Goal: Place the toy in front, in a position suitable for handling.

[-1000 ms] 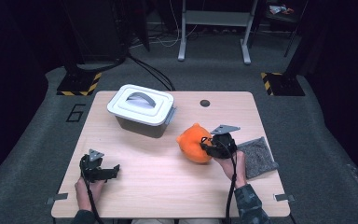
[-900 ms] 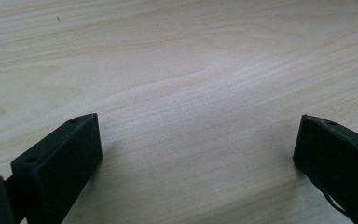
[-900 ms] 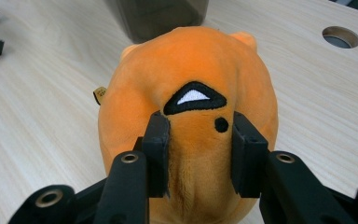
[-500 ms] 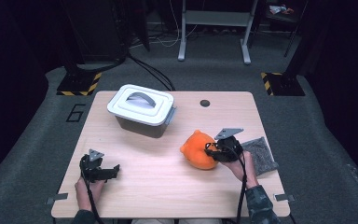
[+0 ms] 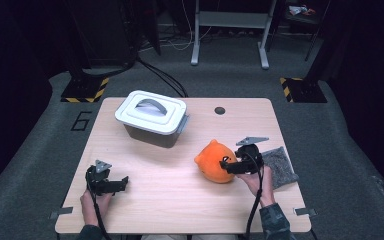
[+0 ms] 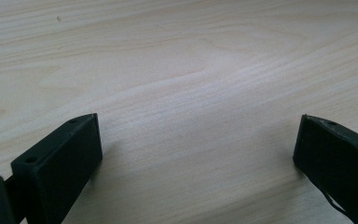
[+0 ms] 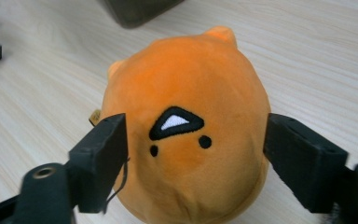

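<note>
Two black jaws of the right tool [image 7: 193, 154] stand wide on either side of the orange plush toy [image 7: 186, 130], having just been opening, apparently letting go; the toy sits on the worktop [image 5: 180, 200] beside a grey pouch [image 5: 280, 165]. I judge this the release step; next, backing away cleanly. Earlier, the toy lay nearer the lidded bin [image 5: 152, 117]. The left tool [image 5: 117, 184] rests open, empty.

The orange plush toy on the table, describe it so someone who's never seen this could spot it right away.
On the light wooden table, look right of the white lidded plastic bin and left of the flat grey speckled pouch. There lies the round orange plush toy, between the jaws of the right tool. It is the one bright, soft thing, with small ears and a stitched face.
</note>
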